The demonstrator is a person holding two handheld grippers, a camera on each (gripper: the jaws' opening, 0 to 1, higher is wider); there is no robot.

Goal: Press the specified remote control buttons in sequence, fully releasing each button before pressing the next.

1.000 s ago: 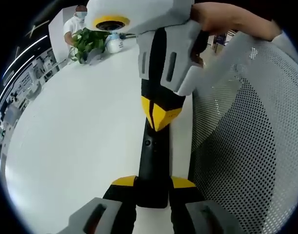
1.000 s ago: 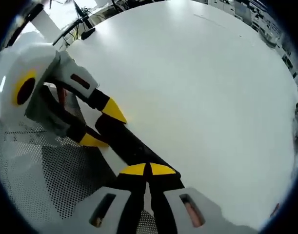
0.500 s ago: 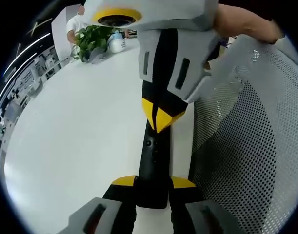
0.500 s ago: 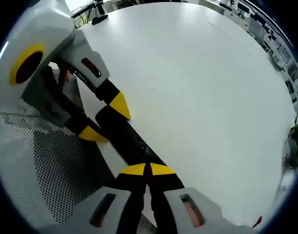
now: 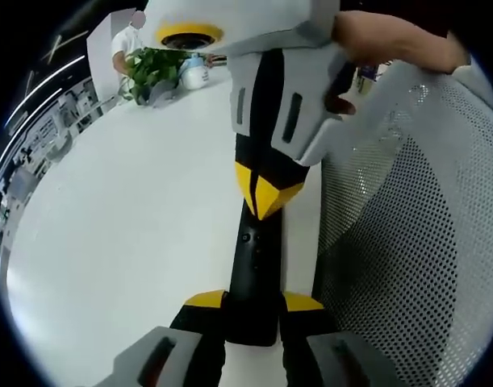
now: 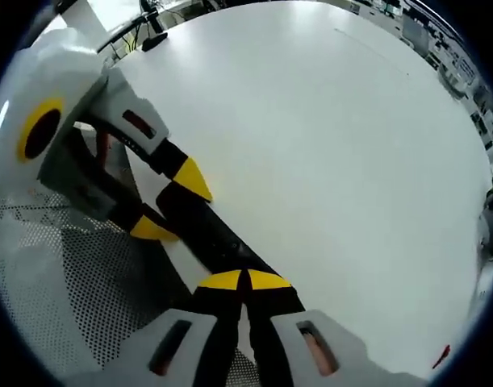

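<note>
Left gripper view, left to right: a potted plant (image 5: 148, 71) and a white container (image 5: 194, 72) stand at the far edge of the white counter (image 5: 117, 226). At centre, the black remote control (image 5: 254, 266) lies along the counter's near edge, its near end clamped between the yellow-tipped fingers (image 5: 207, 300) of the left gripper (image 5: 254, 305). The right gripper (image 5: 266, 193) comes down from above, its fingers brought together to a single yellow point resting on the remote's upper face, apparently on a button, though the button itself is too dark to make out. A hand (image 5: 375, 44) holds it. A perforated grey chair back (image 5: 407, 242) fills the right.

Right gripper view, left to right: the chair back (image 6: 68, 298); the left gripper (image 6: 167, 208), its fingers closed across the remote control (image 6: 210, 238); then the right gripper (image 6: 246, 280), tips together on the remote; beyond, open counter (image 6: 335, 161).

Judgement: a press is in hand. The next move calls for lifting the right tip fully clear, then shifting along the remote to the next button while the left hold stays firm.

The remote's long axis runs straight away from the left gripper, parallel to the counter edge, far end toward the plant.
</note>
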